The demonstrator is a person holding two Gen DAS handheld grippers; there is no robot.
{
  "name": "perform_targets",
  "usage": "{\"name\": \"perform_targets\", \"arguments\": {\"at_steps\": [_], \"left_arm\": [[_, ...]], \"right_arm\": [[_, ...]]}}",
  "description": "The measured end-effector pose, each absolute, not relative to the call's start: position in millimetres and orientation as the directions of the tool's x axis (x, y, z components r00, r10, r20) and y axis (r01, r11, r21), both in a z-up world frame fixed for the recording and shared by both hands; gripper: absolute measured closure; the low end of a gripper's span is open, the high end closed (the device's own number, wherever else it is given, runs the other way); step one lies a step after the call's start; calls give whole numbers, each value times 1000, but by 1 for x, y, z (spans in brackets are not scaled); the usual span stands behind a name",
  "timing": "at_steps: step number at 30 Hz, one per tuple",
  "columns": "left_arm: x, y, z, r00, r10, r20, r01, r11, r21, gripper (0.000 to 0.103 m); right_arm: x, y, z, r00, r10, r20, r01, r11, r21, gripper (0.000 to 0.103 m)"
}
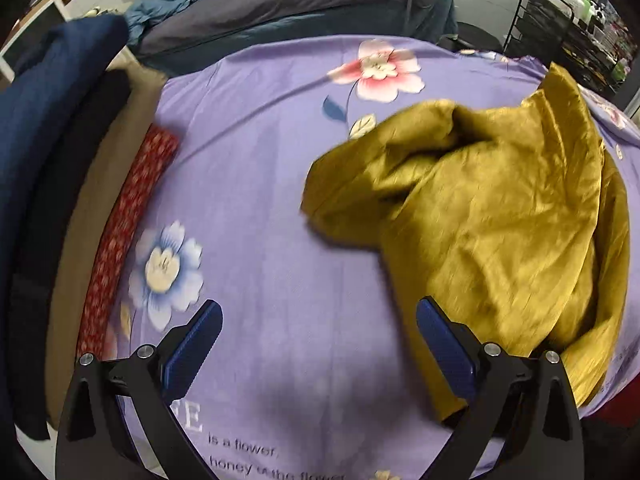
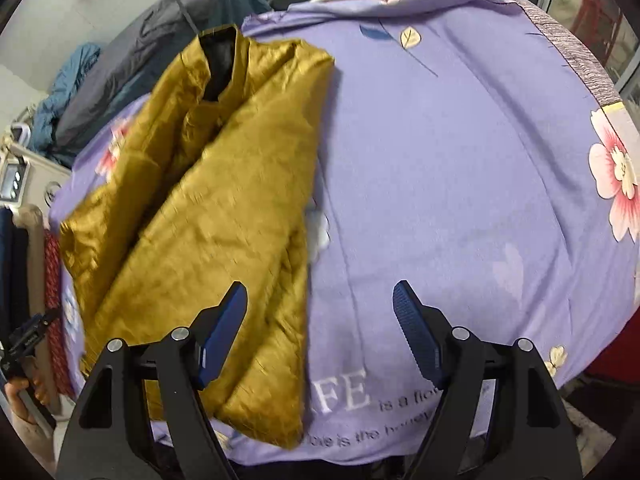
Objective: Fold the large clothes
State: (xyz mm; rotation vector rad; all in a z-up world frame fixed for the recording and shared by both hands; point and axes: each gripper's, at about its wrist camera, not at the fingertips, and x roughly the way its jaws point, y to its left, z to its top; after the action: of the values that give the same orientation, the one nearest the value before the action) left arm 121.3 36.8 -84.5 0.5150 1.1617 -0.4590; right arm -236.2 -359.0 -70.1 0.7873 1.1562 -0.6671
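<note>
A shiny mustard-gold garment (image 1: 492, 216) lies crumpled on a purple floral sheet (image 1: 272, 184). In the right wrist view the garment (image 2: 208, 208) lies at the left with its dark-lined collar (image 2: 218, 64) at the far end. My left gripper (image 1: 320, 344) is open and empty, above the sheet just left of the garment's near edge. My right gripper (image 2: 320, 332) is open and empty, its left finger (image 2: 224, 332) over the garment's near right edge, its right finger over the bare sheet (image 2: 460, 168).
A stack of folded clothes lies at the sheet's left edge: red patterned (image 1: 124, 224), tan, black and navy (image 1: 48, 96). Grey and blue bedding (image 1: 288, 4) is piled behind. A black wire rack (image 1: 568, 36) stands at the far right.
</note>
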Motion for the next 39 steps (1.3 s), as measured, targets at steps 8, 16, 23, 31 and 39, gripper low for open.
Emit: {"name": "perform_targets", "arguments": {"at_steps": [8, 16, 23, 31, 39], "left_arm": [[62, 11, -91, 258, -159, -953, 731, 677, 85, 7], [21, -63, -117, 371, -110, -922, 825, 496, 273, 8], [40, -78, -136, 285, -46, -958, 824, 522, 220, 90], [153, -61, -13, 389, -232, -891, 690, 714, 115, 94], [220, -78, 28, 374, -299, -878, 652, 758, 20, 98]], "right_arm": [[-223, -310, -76, 330, 119, -936, 738, 586, 334, 27], [-169, -266, -72, 386, 377, -842, 586, 605, 539, 27], [-137, -248, -92, 414, 478, -775, 616, 479, 625, 27], [-116, -233, -99, 382, 462, -801, 635, 498, 590, 27], [-89, -218, -125, 310, 416, -855, 667, 546, 507, 84]]}}
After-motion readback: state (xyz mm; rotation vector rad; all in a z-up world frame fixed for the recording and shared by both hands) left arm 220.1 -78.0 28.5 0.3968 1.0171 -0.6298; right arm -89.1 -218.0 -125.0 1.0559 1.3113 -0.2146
